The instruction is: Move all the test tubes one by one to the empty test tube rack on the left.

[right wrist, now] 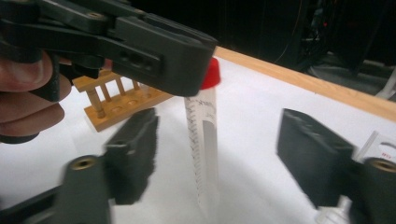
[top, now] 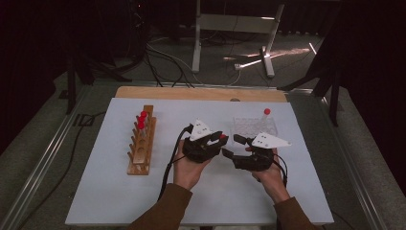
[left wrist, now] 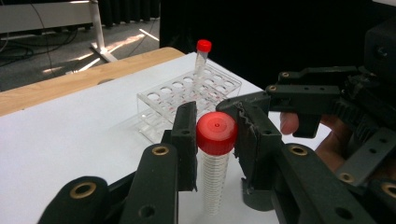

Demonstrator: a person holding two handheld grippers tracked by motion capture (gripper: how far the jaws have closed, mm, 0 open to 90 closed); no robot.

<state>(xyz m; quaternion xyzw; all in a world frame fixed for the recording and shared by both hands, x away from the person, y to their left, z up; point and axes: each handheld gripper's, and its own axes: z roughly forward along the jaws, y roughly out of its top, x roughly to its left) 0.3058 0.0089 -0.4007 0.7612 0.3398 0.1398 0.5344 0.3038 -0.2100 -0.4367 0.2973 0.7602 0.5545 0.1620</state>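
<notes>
Here left tongs [left wrist: 212, 140] clamp the red-capped tube [left wrist: 215, 158], right tongs [right wrist: 215, 154] apart.

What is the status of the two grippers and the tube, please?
Left gripper shut on red-capped tube. Right gripper open around it, not touching. Nothing in the way.

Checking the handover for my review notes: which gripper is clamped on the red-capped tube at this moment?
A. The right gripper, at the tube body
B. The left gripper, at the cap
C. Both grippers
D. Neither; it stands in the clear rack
B. In the left gripper view the left gripper has its pads pressed on the cap of the red-capped tube, while in the right gripper view the right gripper stands open, its pads clear of the tube body.
</notes>
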